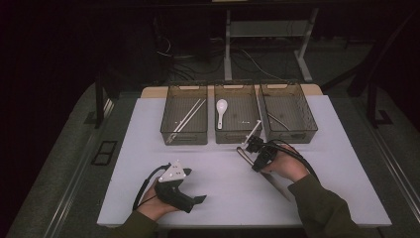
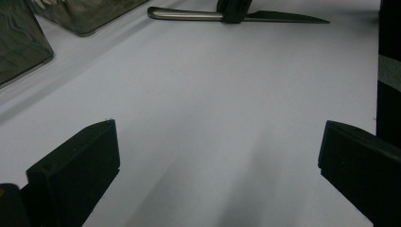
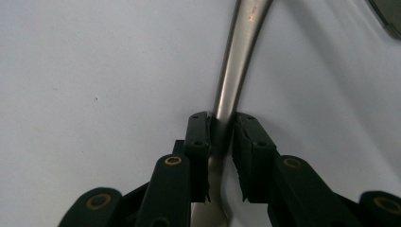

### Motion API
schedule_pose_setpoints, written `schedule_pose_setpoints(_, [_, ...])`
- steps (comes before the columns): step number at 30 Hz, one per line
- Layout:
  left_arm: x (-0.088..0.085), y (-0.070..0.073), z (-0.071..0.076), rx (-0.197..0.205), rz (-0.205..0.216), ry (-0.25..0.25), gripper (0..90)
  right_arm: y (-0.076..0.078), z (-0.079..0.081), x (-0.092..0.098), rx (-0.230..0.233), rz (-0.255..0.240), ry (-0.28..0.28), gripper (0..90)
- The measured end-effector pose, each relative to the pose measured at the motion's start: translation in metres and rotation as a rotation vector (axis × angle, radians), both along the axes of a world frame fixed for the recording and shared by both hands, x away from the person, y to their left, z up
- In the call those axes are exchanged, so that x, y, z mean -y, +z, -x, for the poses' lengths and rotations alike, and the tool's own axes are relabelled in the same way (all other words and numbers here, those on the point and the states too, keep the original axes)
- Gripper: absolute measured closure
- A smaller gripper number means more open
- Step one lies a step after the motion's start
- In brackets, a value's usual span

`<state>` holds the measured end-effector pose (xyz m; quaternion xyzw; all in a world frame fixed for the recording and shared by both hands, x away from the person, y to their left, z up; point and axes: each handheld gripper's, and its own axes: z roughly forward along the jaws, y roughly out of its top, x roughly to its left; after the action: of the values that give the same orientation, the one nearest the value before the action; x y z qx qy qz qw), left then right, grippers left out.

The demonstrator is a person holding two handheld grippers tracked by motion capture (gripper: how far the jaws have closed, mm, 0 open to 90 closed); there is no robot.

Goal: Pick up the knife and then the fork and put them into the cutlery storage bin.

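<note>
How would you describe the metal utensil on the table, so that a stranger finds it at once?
Start at the white table, in front of the three grey bins. Before the middle bin, the right hand-held gripper is closed on a metal knife lying flat. It alone lies outside the bins, on the bare table.

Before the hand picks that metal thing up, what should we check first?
1. Right gripper closed on the metal utensil handle: ok, both pads sit against it.
2. Grip centred on the handle: ok in the right gripper view; the handle runs straight between the jaws.
3. Utensil lying flat on the white table: ok in the left gripper view.
4. Which kind of utensil it is: cannot tell, its working end is hidden.
5. Left gripper out of the way: ok, open and resting apart from it.
6. Room in the three bins: ok, each holds only a few pieces.
</note>
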<state>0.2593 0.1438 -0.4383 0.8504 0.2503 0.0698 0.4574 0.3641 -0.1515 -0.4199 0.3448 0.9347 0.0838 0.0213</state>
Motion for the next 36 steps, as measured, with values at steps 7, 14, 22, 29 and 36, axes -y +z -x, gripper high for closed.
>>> schedule_pose_setpoints(7, [0.0, 0.0, 0.0, 0.001, 0.001, -0.001, 0.0, 0.001, 0.0, -0.005, -0.015, 0.027, 0.002, 79.6])
schedule_pose_setpoints(14, [0.0, 0.0, 0.0, 0.003, -0.001, -0.001, 0.0, 0.001, 0.002, -0.005, 0.016, 0.031, 0.044, 79.9])
schedule_pose_setpoints(22, [-0.001, 0.001, 0.0, 0.003, 0.002, 0.001, 0.0, 0.002, 0.005, 0.014, 0.067, -0.074, 0.029, 79.9])
schedule_pose_setpoints(29, [0.0, 0.0, 0.001, 0.009, -0.005, 0.001, 0.0, 0.015, 0.006, 0.035, 0.077, -0.214, -0.013, 79.8])
schedule_pose_setpoints(36, [0.0, 0.001, 0.001, 0.027, -0.022, -0.011, 0.0, 0.023, 0.009, 0.05, 0.121, -0.296, -0.025, 79.8])
